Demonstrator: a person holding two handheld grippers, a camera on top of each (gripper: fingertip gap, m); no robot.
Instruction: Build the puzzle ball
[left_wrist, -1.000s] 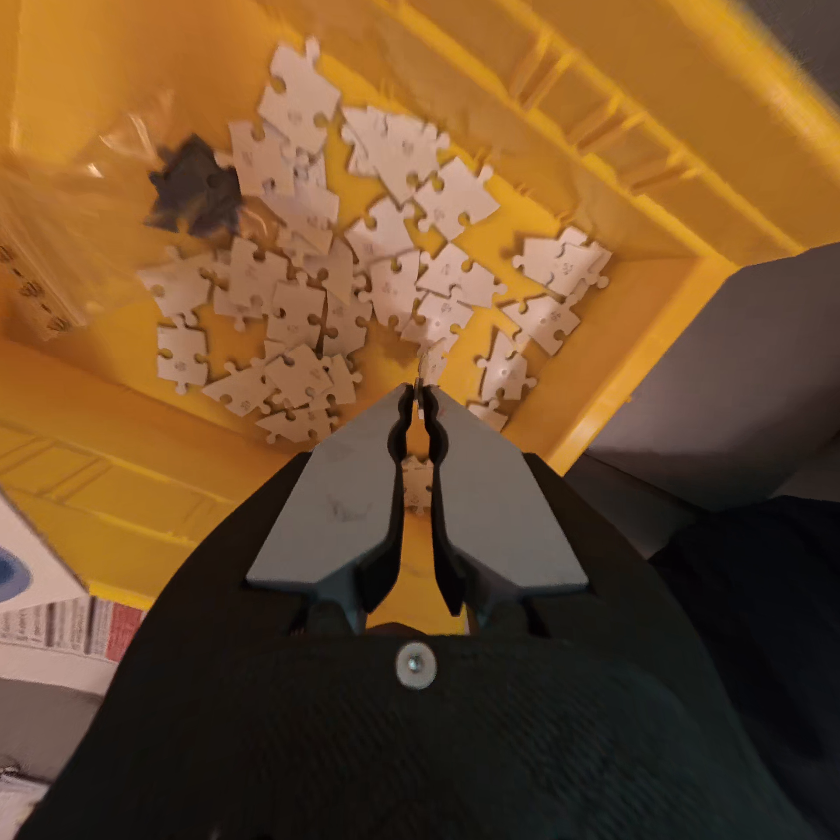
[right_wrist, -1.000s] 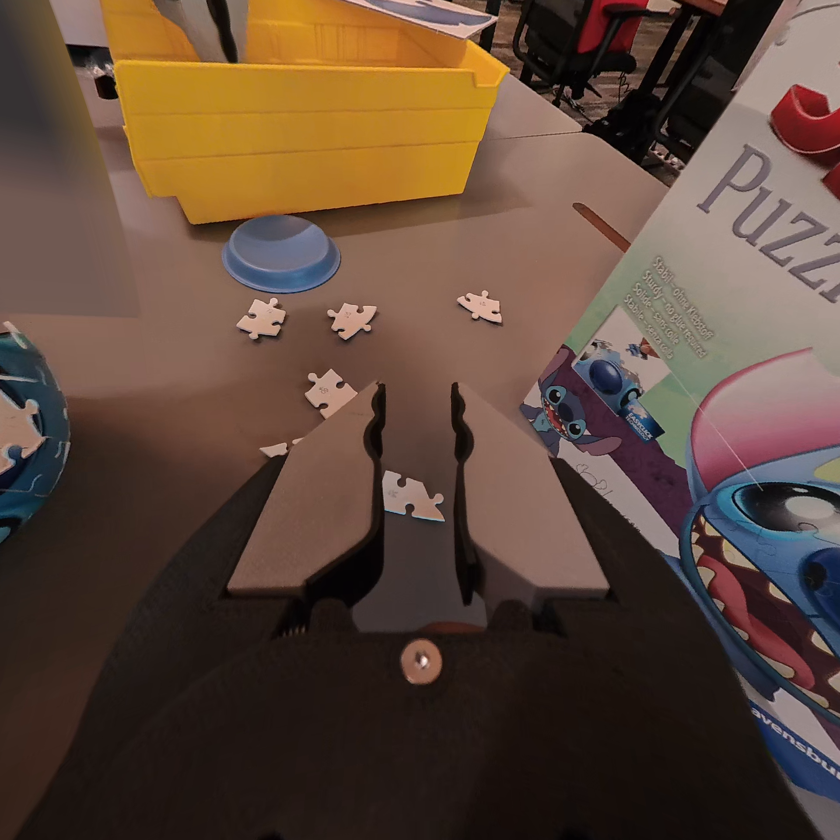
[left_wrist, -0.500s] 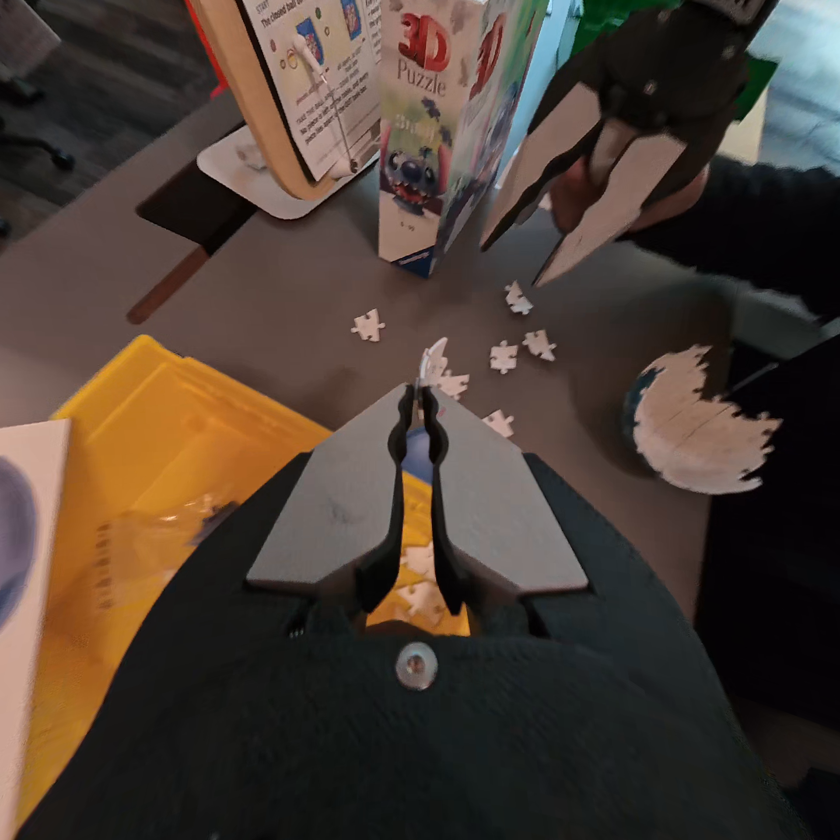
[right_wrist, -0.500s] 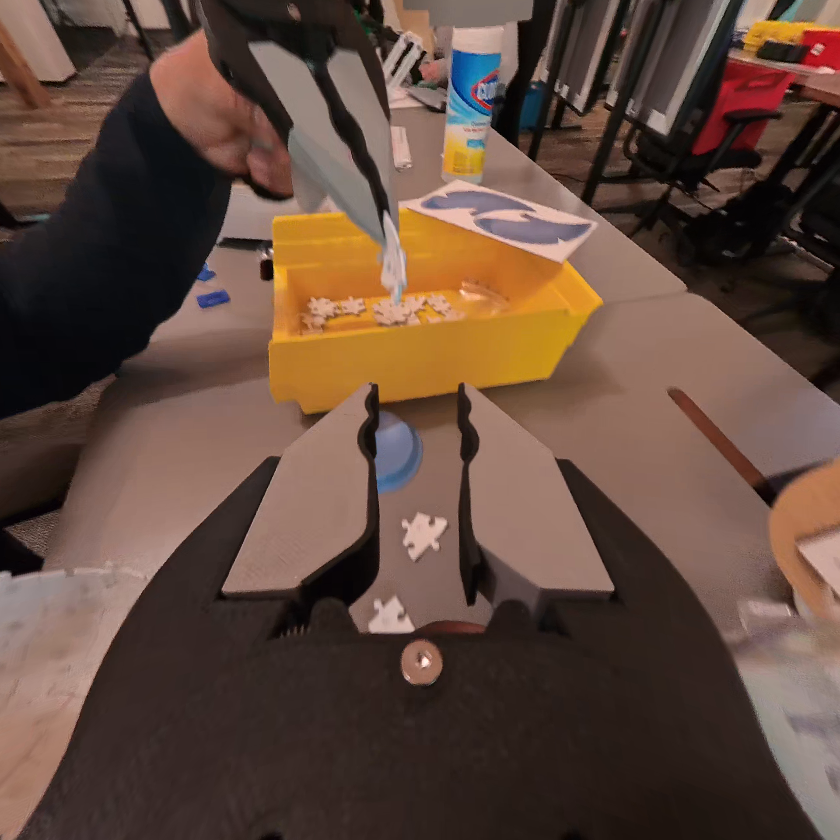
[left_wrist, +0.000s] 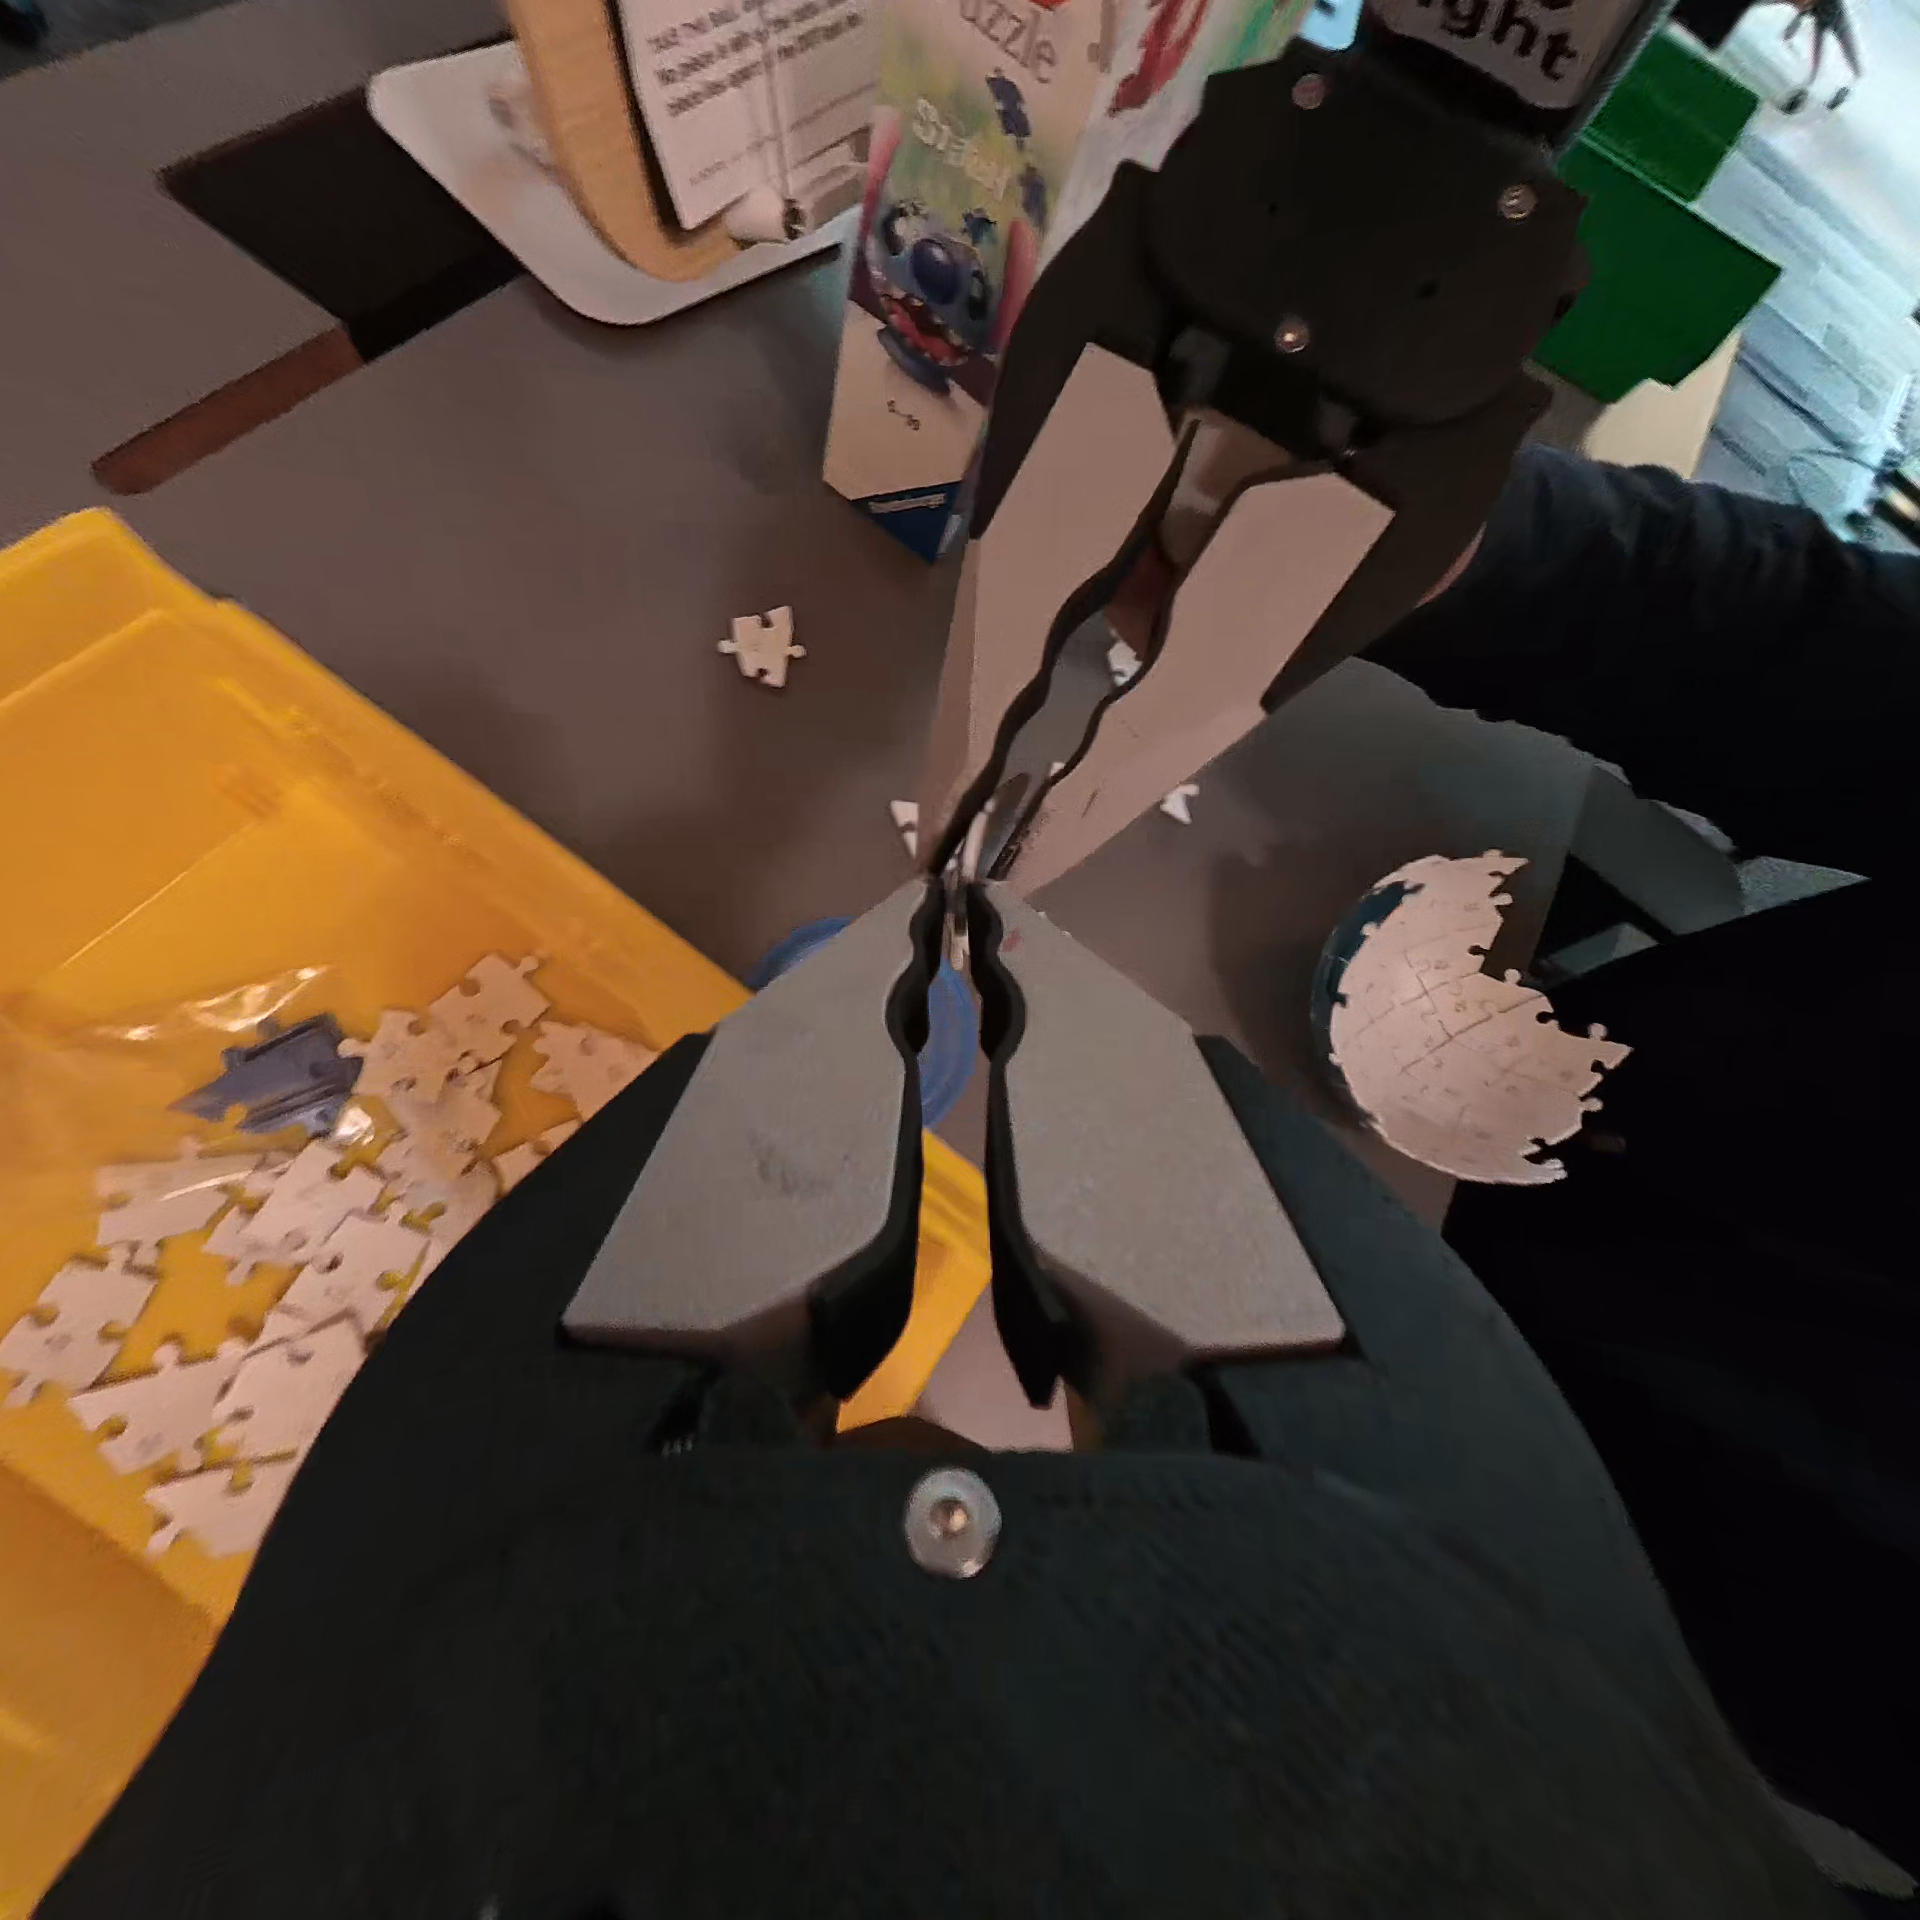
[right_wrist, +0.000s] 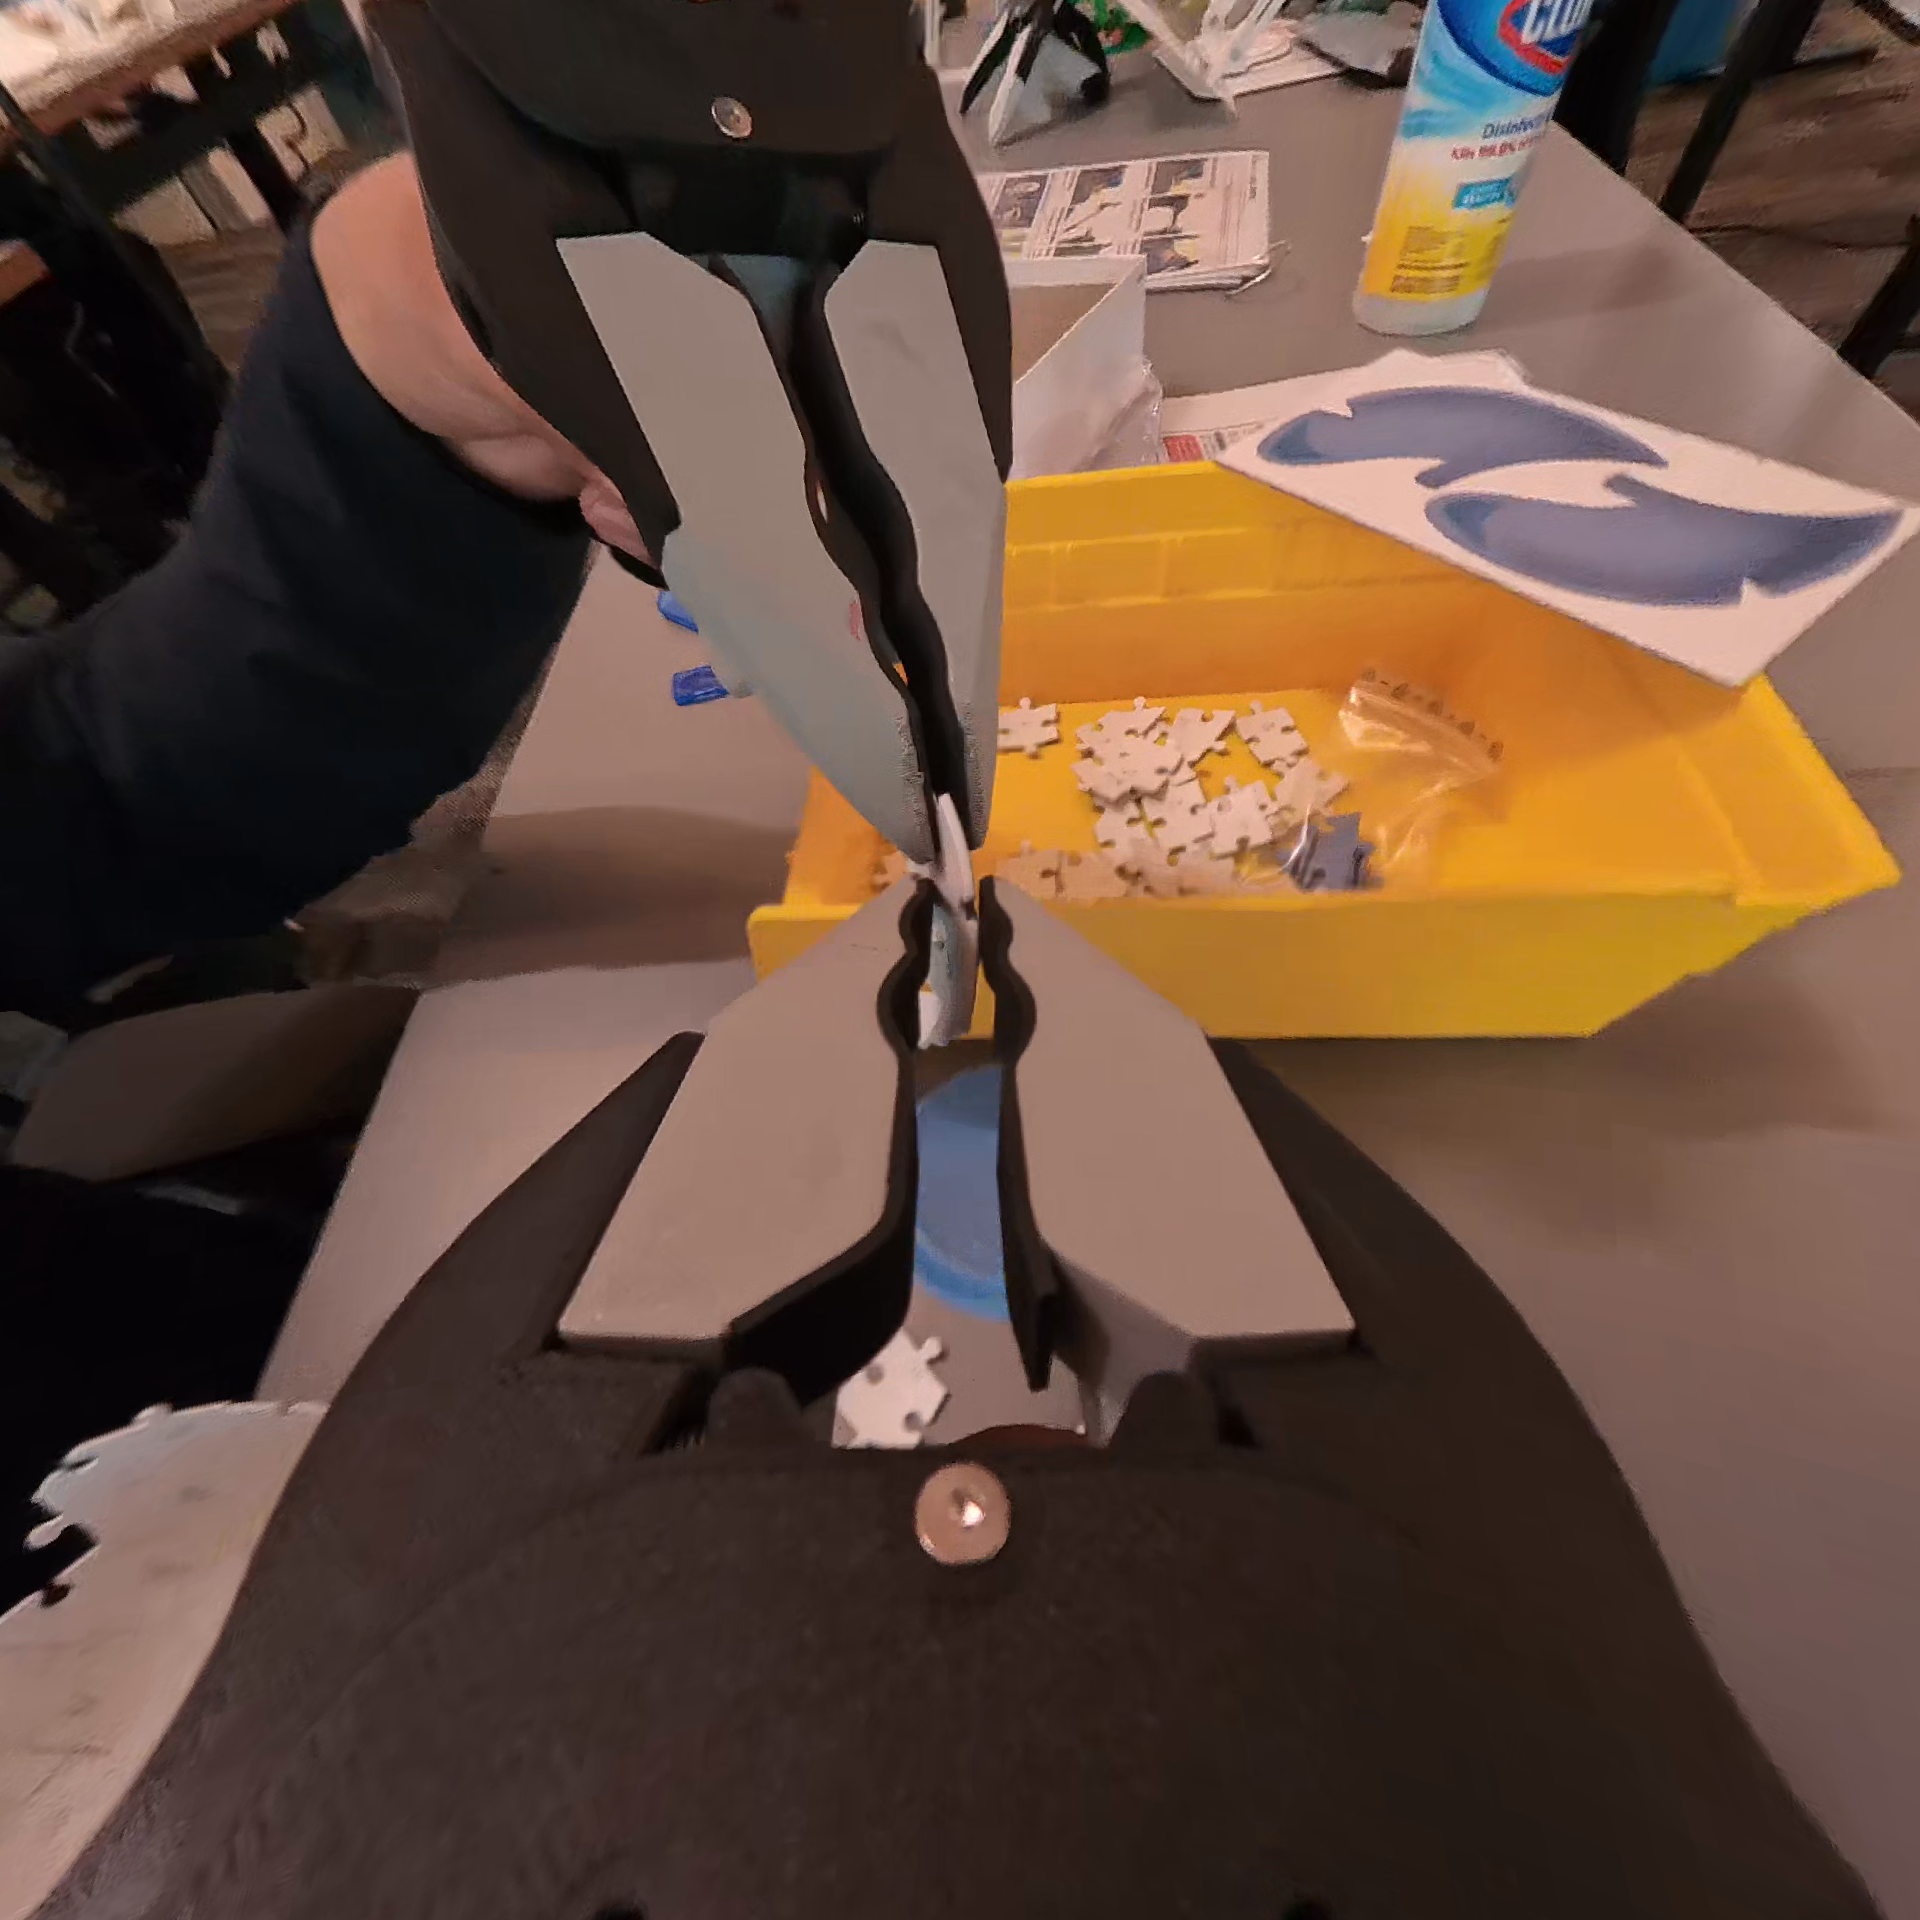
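Observation:
A pale puzzle piece (right_wrist: 951, 956) hangs edge-on in the air between both grippers. My left gripper (left_wrist: 951, 904) is shut on its top; in the right wrist view it (right_wrist: 940, 831) comes down from above. My right gripper (right_wrist: 948, 894) is closed tip to tip against it, fingers around the piece's lower part; in the left wrist view it (left_wrist: 971, 842) reaches in from the top. The half-built puzzle ball (left_wrist: 1444, 1049) lies white side out on the grey table to the right. The yellow bin (right_wrist: 1247, 966) holds several loose pieces (right_wrist: 1174, 790).
A blue round stand (right_wrist: 961, 1195) sits on the table below the grippers, beside the bin. Loose pieces (left_wrist: 764, 646) lie on the table. The puzzle box (left_wrist: 935, 312) stands behind. A white card with blue shapes (right_wrist: 1558, 509) rests on the bin's corner; a wipes canister (right_wrist: 1455, 166) stands beyond. Left and right tips are no more than a few centimetres apart. Both grippers' tips are roughly 25 cm from the half-built puzzle ball (left_wrist: 1444, 1049).
My left gripper lifted a piece out of the bin and carried it over the table. My right gripper rose to meet it and narrowed from open onto the piece.

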